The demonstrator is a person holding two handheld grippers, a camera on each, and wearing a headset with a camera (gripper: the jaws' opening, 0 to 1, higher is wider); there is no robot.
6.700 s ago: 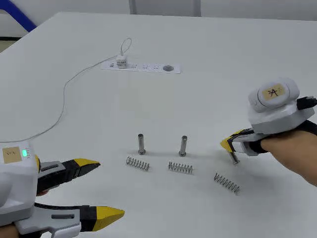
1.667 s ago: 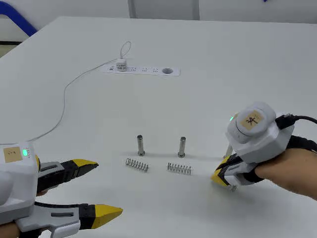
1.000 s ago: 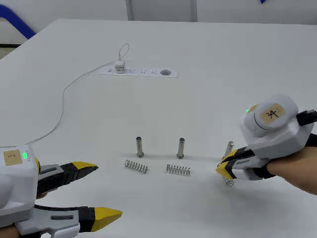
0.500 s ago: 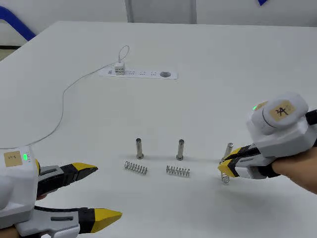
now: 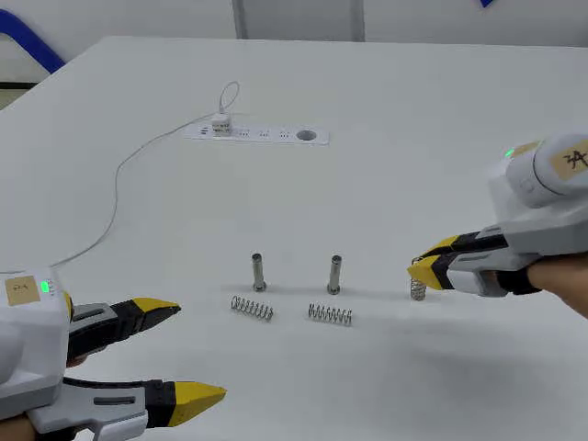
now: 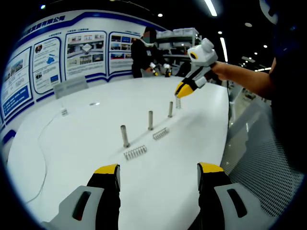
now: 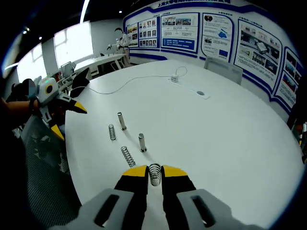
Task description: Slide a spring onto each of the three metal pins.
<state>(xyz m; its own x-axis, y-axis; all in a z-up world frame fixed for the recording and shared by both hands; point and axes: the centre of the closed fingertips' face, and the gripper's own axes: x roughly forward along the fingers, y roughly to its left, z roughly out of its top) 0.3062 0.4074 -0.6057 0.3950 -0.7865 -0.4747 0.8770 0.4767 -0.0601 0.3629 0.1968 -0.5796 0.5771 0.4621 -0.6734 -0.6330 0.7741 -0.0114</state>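
Two metal pins stand upright mid-table, each with a spring lying in front of it. My right gripper is shut on a third spring, which hangs upright from its tips. In the right gripper view that spring sits between the yellow fingertips. The left gripper view has the third pin standing just beside the held spring, apart from it. My left gripper rests open at the near left with nothing between its fingers.
A white power strip with a plug and a thin cable lies at the back left. The white table is bare around the pins. People stand far off in the left gripper view.
My right gripper has lifted the third spring off the table and carried it up and back to the third pin, turning it upright. The left gripper has stayed put.
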